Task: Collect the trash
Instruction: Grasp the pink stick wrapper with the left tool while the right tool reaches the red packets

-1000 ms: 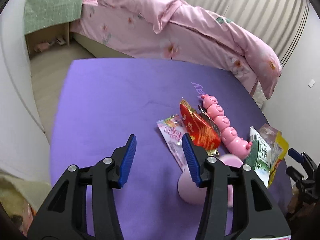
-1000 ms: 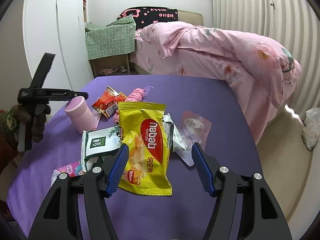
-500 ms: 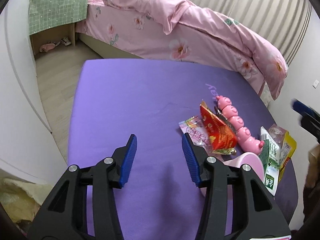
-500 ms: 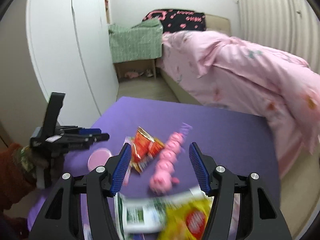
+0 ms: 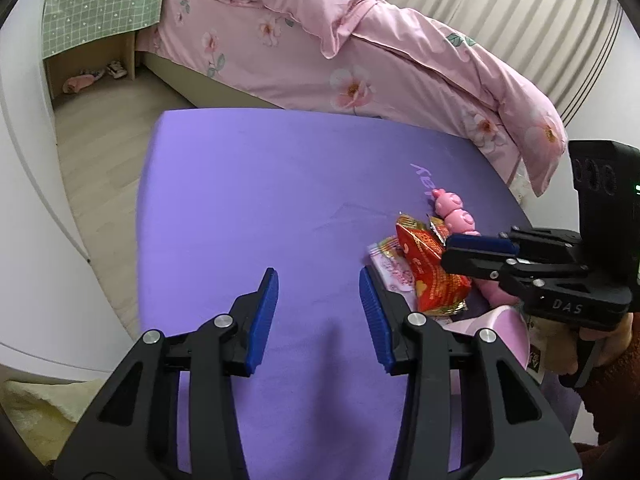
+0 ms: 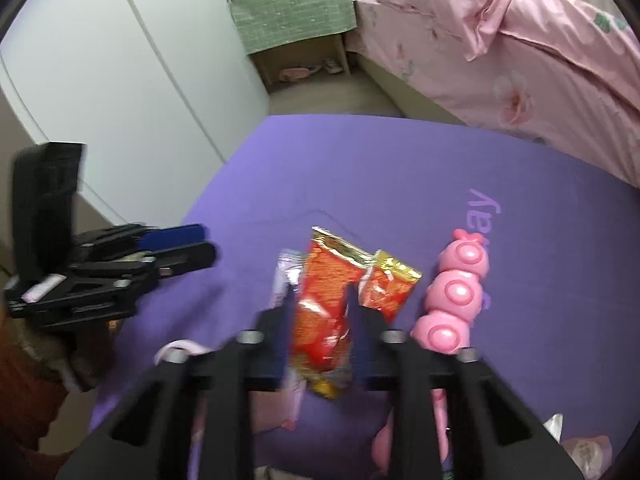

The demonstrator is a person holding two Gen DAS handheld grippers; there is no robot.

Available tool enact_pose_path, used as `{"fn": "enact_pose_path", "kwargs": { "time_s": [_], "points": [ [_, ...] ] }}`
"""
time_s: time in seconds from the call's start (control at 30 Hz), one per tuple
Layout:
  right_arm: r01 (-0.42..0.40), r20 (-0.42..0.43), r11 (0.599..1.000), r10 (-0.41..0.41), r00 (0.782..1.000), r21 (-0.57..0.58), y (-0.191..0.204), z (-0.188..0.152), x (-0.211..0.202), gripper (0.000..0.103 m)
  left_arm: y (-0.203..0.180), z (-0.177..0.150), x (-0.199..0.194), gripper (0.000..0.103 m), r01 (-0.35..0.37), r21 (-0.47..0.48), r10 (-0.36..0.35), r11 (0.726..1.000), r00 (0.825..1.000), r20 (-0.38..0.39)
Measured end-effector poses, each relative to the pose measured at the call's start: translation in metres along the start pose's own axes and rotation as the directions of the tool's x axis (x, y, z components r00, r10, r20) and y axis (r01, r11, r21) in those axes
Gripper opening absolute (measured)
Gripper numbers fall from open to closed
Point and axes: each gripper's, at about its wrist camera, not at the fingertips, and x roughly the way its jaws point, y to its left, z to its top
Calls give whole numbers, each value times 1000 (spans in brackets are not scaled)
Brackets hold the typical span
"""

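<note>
Right tool (image 6: 318, 312) has just been closing its jaws around the red snack wrapper (image 6: 324, 316) lying directly beneath it on the desk (image 6: 400, 184). I judge it light, crinkly, slippery; pinch mid-body. Left tool (image 5: 319, 312) hangs unclenched, empty.

free: bare purple mat-covered worktop (image 5: 248, 200), left half | blocked: crinkled red foil snack wrapper (image 5: 430, 276), pink segmented plastic caterpillar toy (image 5: 456, 216), apparently touching

Both tools are black plastic frames with silver screws and ribbed blue pads on the fingers (image 5: 264, 320). The right gripper (image 5: 476, 249) bears pale "DAS" lettering and a green light. A rust-brown knitted sleeve (image 5: 612, 396) covers the wrist.
</note>
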Motion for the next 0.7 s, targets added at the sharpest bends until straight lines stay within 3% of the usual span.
{"fn": "enact_pose_path", "kwargs": {
  "time_s": [0.17, 0.33, 0.47, 0.57, 0.63, 0.7],
  "points": [
    [54, 109, 998, -55, 993, 15, -10, -4, -44, 8, -14, 12, 17, 34, 54, 3, -54, 999, 998, -35],
    [138, 143, 990, -143, 979, 43, -33, -15, -73, 8, -34, 25, 43, 26, 49, 35, -45, 998, 994, -103],
    [201, 142, 978, -207, 968, 57, -42, -25, -74, 9, -49, 29, 54, 3, -8, 67, 16, 998, 992, -122],
    [205, 144, 976, -213, 966, 69, -47, -29, -73, 9, -50, 32, 49, 1, -9, 48, 13, 999, 995, -100],
    [194, 140, 979, -201, 969, 64, -45, -30, -69, 11, -48, 36, 41, 1, -31, 40, 34, 999, 997, -77],
    [188, 144, 981, -194, 970, 55, -39, -27, -67, 27, -44, 42, 30, 1, -51, 39, 53, 998, 997, -50]
  ]
}}
